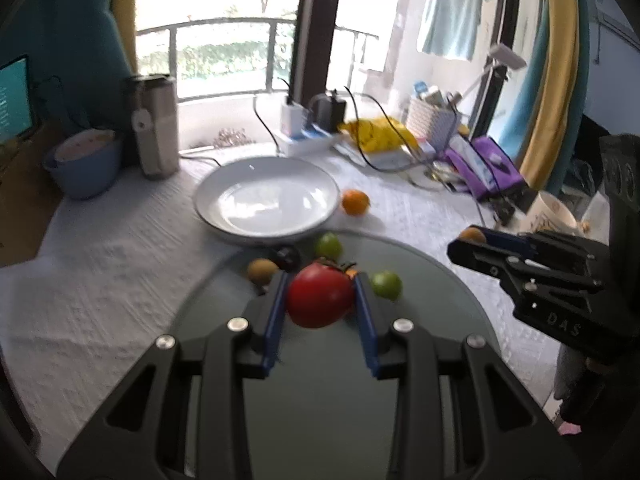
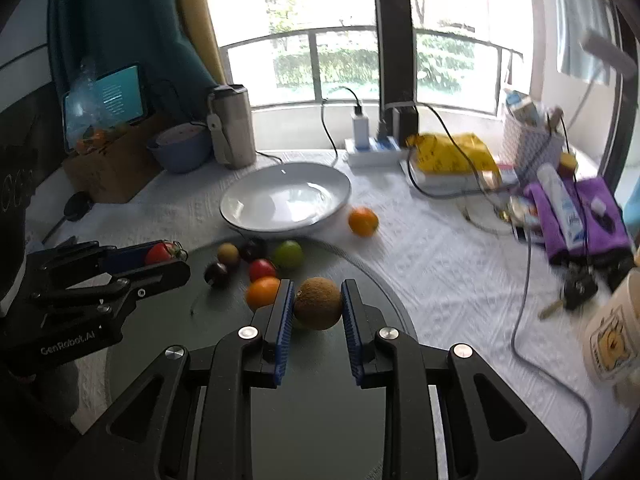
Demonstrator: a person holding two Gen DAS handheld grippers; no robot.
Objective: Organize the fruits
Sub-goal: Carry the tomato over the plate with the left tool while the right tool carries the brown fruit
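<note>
My left gripper (image 1: 321, 280) is shut on a red tomato (image 1: 320, 300), held above the dark glass turntable (image 1: 320, 400). My right gripper (image 2: 316, 286) is shut on a brown kiwi (image 2: 318, 303) over the same turntable (image 2: 320, 420). A white plate (image 1: 266, 200) (image 2: 286, 200) stands empty behind the turntable. On the turntable lie a green lime (image 2: 288, 255), a kiwi (image 2: 228, 254), two dark plums (image 2: 216, 273), a small red fruit (image 2: 262, 269) and an orange (image 2: 262, 292). Another orange (image 1: 355, 202) (image 2: 363, 221) lies on the cloth right of the plate.
A blue bowl (image 2: 180, 150) and a steel flask (image 2: 234, 126) stand at the back left. A power strip with cables (image 2: 372, 148), a yellow bag (image 2: 456, 156), purple cloth (image 2: 580, 216) and a mug (image 2: 612, 344) crowd the right side.
</note>
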